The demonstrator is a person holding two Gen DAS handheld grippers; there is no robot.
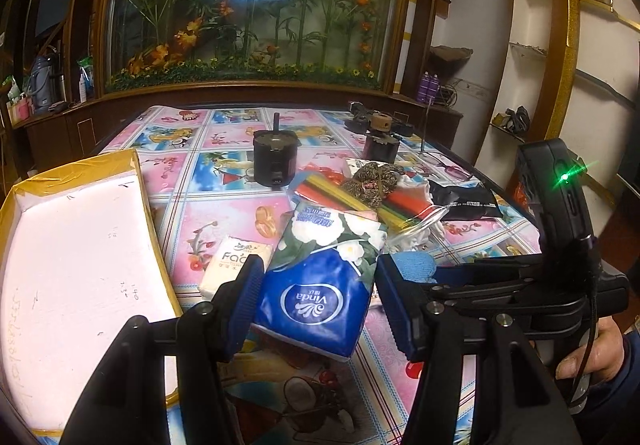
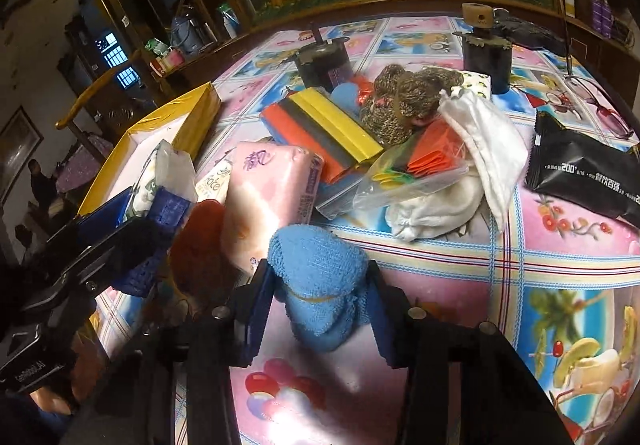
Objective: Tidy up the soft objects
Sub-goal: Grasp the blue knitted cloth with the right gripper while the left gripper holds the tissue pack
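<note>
My left gripper [image 1: 320, 297] is shut on a blue Vinda tissue pack [image 1: 316, 285], held just above the patterned tablecloth beside a white-lined box with yellow tape [image 1: 136, 181]. In the right wrist view the same pack [image 2: 160, 173] shows at the left, close to the box [image 2: 192, 105]. My right gripper [image 2: 320, 301] is shut on a blue knitted cloth [image 2: 320, 265] bound with a rubber band, low over the table. That cloth [image 1: 416, 265] also shows in the left wrist view, right of the tissue pack.
A pile lies behind the grippers: pink tissue pack [image 2: 272, 197], small white tissue pack [image 1: 236, 261], bagged coloured foam strips [image 2: 332, 129], brown yarn [image 2: 404, 101], white cloth [image 2: 480, 153], black packet [image 2: 588, 173], red knit [image 2: 200, 245]. Glasses [image 2: 600, 113] and two black cylinders [image 1: 276, 161] [image 1: 380, 149] stand farther back.
</note>
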